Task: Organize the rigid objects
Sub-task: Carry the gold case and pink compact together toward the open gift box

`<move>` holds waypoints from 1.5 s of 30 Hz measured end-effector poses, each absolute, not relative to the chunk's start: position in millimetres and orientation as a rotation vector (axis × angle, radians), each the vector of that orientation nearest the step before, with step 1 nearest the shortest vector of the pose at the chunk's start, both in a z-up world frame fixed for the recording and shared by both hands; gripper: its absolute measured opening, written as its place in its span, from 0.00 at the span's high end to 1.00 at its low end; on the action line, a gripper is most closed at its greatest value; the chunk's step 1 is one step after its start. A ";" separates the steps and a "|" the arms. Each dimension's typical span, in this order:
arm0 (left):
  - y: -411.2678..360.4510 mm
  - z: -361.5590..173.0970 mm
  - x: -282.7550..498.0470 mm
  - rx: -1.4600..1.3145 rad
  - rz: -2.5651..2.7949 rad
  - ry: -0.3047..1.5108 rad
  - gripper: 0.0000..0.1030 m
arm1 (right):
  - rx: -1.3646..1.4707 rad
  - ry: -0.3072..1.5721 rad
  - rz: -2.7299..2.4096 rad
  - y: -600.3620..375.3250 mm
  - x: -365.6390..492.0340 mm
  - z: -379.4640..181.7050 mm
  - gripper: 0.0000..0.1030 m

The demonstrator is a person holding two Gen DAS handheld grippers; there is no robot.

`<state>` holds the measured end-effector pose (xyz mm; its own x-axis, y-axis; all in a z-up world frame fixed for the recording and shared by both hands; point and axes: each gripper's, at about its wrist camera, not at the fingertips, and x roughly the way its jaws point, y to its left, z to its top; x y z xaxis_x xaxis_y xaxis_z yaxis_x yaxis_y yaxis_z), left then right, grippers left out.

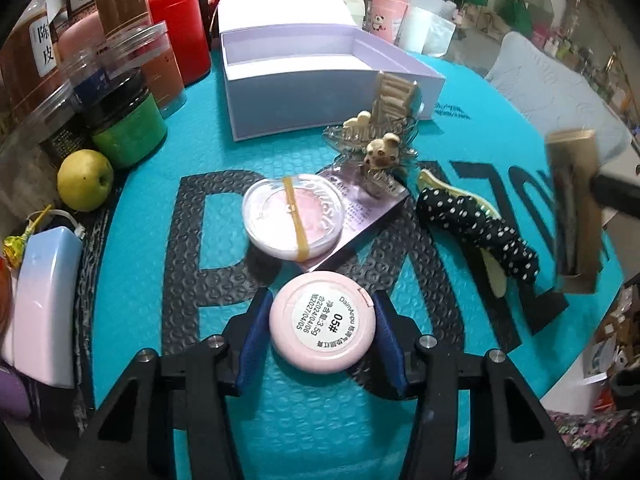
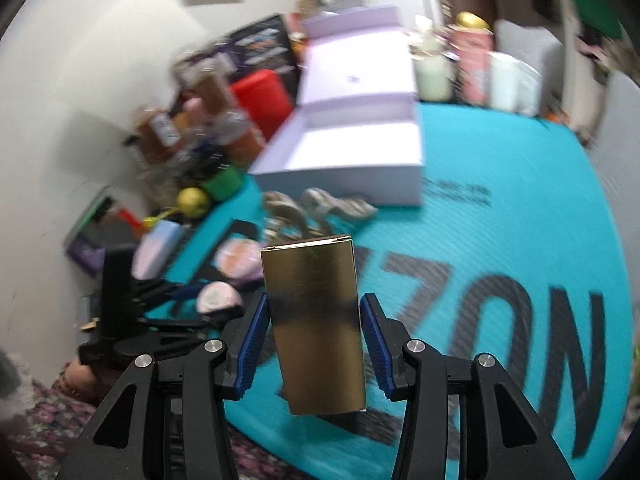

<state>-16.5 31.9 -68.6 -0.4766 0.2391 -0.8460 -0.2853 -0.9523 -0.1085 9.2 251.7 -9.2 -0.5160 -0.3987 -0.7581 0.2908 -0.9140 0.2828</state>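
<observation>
Pink compact (image 1: pixel 322 321) lay label-up on the teal mat (image 1: pixel 160 152) covering the counter, near the front edge, with the left gripper (image 1: pixel 322 320) set around it and both blue fingers (image 1: pixel 256 332) pressed against its rim, so it was judged clamped. The right gripper (image 2: pixel 316 320) held a gold carton (image 2: pixel 316 320) off the mat, fingers closed on its two sides, the carton standing roughly upright; that view was blurred, so finer detail could not be confirmed. An open lilac box (image 1: pixel 320 92) stood at the far side of the mat, its tray empty as far as could be seen, and was judged the likely destination for both items. Between the compact and the box lay a clear round case (image 1: pixel 294 216) with a rubber band across it, a cluster of hair clips (image 1: pixel 380 140) and a polka-dot hair clip (image 1: pixel 476 228). For the step in hand, the compact would best be lifted straight up before any travel, kept flat so the round rim does not slip between the fingers, and carried high enough to pass over the clear case and clips. The gold carton was judged best lowered into one end of the tray, leaving room beside it. A green apple (image 1: pixel 85 180) and jars (image 1: pixel 128 128) at the left stood well apart from that route.
</observation>
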 end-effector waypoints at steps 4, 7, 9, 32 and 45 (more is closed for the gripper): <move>33.6 -67.8 -14.3 -1.402 2.468 0.088 0.51 | 1.327 -0.144 -2.465 260.5 4.5 -27.0 0.55; 31.9 -65.7 -12.7 -1.400 2.477 0.078 0.51 | 1.366 -0.129 -2.460 261.8 -1.3 -40.8 0.55; 30.4 -65.4 -12.6 -1.402 2.482 0.065 0.51 | 1.397 -0.114 -2.451 259.5 -5.4 -47.2 0.55; 33.0 -54.0 -14.5 -1.367 2.510 0.032 0.51 | 1.512 -0.046 -2.474 258.4 -7.2 -72.5 0.57; 44.8 -28.5 -16.0 -1.267 2.555 0.065 0.51 | 1.381 -0.149 -2.461 258.6 -5.4 -48.5 0.57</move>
